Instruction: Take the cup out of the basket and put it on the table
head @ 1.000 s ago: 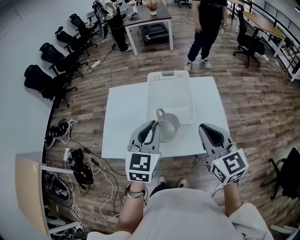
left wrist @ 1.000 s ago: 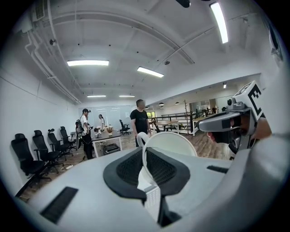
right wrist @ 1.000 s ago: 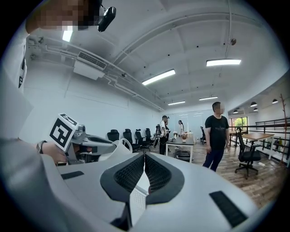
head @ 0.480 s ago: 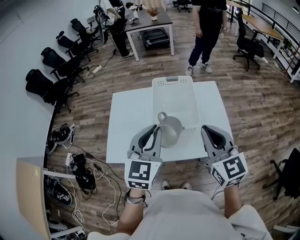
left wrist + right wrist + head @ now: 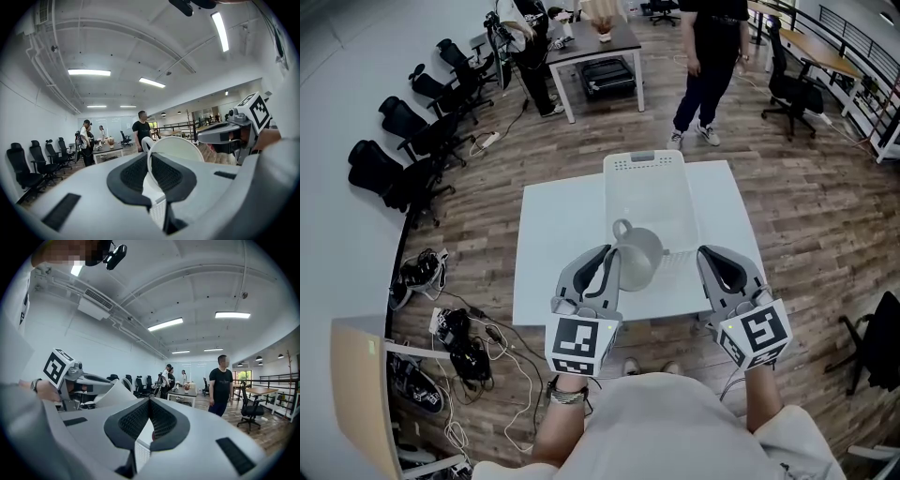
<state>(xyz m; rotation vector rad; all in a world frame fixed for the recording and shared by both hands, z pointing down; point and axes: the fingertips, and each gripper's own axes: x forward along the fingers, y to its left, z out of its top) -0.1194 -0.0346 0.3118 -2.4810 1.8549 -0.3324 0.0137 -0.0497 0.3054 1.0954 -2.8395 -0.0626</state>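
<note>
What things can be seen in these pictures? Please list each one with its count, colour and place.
cup: one, white, at the basket's near end, rim clamped in the left gripper
basket: one, white, on the table
table: one, white, on the wooden floor
office chairs: several, black, along the left wall
standing person: one, dark clothes, beyond the table
cables: a tangle, black and white, on the floor at left
left gripper: one, grey-white, shut on the cup
right gripper: one, grey-white, shut and empty, right of the cup

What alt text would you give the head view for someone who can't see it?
Seen from above, the left gripper clamps a white cup by its rim at the near end of a white basket on a white table. The right gripper is beside it, shut and empty.
</note>
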